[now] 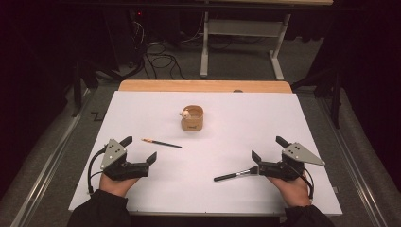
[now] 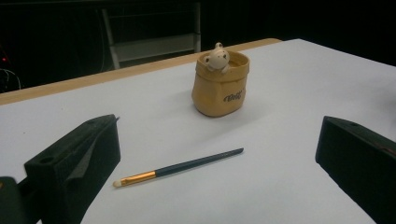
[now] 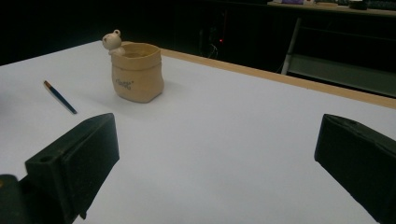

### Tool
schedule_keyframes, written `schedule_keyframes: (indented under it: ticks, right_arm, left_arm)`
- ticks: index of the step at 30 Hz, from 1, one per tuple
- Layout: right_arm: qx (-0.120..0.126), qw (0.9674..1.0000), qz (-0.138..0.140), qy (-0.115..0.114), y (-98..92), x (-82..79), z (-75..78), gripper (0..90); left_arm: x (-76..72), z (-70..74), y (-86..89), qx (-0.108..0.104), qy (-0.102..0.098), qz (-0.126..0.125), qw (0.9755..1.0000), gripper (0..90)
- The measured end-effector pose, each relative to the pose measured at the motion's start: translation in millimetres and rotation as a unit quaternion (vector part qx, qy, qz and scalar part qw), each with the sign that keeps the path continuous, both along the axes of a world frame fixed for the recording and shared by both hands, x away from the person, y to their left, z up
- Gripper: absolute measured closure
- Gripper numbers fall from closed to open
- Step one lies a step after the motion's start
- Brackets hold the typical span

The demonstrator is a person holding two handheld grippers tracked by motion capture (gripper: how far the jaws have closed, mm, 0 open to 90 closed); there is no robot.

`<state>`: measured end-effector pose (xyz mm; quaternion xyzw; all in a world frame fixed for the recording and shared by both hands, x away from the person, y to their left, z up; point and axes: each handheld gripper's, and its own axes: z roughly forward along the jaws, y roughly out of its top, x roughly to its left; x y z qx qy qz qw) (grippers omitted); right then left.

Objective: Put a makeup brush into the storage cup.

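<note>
Your left gripper (image 1: pixel 140 149) rests at the near left of the white table (image 1: pixel 236 132) with its jaws spread wide and nothing between them. The slim brush (image 1: pixel 161 143) lies just beyond it, a little to the right, flat on the table and apart from the jaws. Its long axis runs nearly left to right, with the pale bristle tip and gold ferrule at the left end and the dark handle tapering to the right.

Your right gripper (image 1: pixel 267 149) sits at the near right, equally wide and empty. The dark-handled tool (image 1: pixel 235 175) lies just left of it, its metal end touching or almost touching the near jaw; which one I cannot tell.

The tan pot (image 1: pixel 192 118) stands upright farther back, near the table's middle.

The left gripper view places the brush (image 2: pixel 177 168) crosswise between the jaws' lines, with the pot (image 2: pixel 221 84) beyond. The right gripper view sets the pot (image 3: pixel 137 72) and brush (image 3: pixel 60 97) far left.
</note>
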<state>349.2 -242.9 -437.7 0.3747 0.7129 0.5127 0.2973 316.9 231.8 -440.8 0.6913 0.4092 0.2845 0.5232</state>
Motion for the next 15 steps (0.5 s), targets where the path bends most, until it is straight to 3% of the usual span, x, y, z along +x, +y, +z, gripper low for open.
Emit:
schedule_keyframes:
  ticks: [15]
  right_arm:
    - [-0.007, 1.0000, 0.000, 0.003, 1.8, 1.3, -2.7, 0.8]
  left_arm:
    - [1.8, -1.6, 0.5, 0.003, 0.006, 0.000, 1.0000, 0.7]
